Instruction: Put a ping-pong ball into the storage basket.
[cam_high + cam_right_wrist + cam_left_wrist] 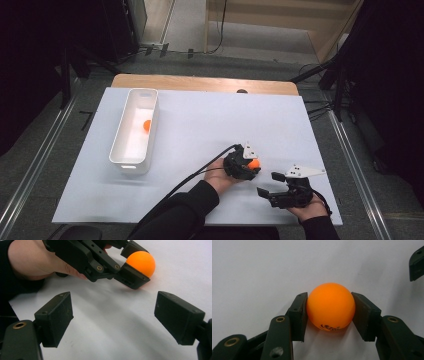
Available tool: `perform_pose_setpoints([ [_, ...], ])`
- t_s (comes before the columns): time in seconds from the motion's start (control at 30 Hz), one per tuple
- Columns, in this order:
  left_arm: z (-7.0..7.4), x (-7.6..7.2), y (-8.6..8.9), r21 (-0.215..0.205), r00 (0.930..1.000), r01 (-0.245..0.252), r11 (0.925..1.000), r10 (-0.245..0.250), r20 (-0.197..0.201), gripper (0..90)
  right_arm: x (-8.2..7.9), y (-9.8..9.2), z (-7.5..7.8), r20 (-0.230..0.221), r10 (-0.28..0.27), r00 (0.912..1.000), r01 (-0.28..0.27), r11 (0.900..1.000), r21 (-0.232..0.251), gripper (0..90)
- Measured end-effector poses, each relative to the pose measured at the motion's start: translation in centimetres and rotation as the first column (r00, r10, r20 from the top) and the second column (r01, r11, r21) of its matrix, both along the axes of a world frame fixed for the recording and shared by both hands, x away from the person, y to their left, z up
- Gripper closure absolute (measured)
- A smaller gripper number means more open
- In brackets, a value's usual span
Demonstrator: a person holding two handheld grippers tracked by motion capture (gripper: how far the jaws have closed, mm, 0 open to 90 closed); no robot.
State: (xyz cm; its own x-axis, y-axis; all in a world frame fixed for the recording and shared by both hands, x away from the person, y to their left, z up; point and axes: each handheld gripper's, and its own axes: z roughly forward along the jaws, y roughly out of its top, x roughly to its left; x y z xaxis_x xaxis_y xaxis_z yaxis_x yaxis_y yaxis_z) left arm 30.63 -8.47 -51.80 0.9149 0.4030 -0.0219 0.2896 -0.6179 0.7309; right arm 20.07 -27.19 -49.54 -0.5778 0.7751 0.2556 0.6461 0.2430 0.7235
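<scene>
While a white sheet (200, 130) covers the table, grey floor around, left gripper (329, 312) pinching orange ball (330, 306), right gripper (113, 315) spread wide, bin (122, 150) with second ball (146, 125) up top

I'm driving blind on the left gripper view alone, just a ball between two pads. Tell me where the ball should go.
Observer: A white bin stands far left on the table, long side running away from the person.
Operator: Report what's inside it.
Observer: One orange ball lies in it, like the ball that the left gripper holds.
Operator: Now the right gripper.
Observer: The right gripper is open, with nothing between its pads, low beside the left one and facing it.
</scene>
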Motion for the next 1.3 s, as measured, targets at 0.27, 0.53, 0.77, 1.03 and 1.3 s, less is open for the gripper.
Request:
perform_pose_setpoints([
  [0.27,0.0,0.0,0.0,0.001,1.0,0.0,1.0,0.0,0.004,51.1,0.0,0.0,0.0,-0.001,-0.001,1.0,0.001,1.0,-0.003,13.6],
  [0.53,0.1,0.0,0.1,-0.007,1.0,-0.002,1.0,0.002,-0.004,51.2,0.0,0.1,0.0,-0.005,0.007,1.0,-0.007,1.0,0.001,13.6],
  [0.77,0.2,0.0,0.1,-0.015,0.9999,-0.001,0.9999,0.001,-0.011,51.2,0.0,0.1,0.0,-0.005,0.007,1.0,-0.007,1.0,0.0,13.6],
  [1.03,0.7,0.2,0.4,-0.044,0.9993,-0.005,0.999,0.003,-0.037,51.2,0.0,0.2,0.0,-0.003,0.011,0.9999,-0.011,1.0,-0.002,13.6],
  [1.3,1.6,0.5,0.9,-0.057,0.9988,-0.004,0.9983,0.001,-0.048,51.2,0.1,0.1,0.0,-0.002,0.013,0.9999,-0.013,1.0,-0.002,13.6],
])
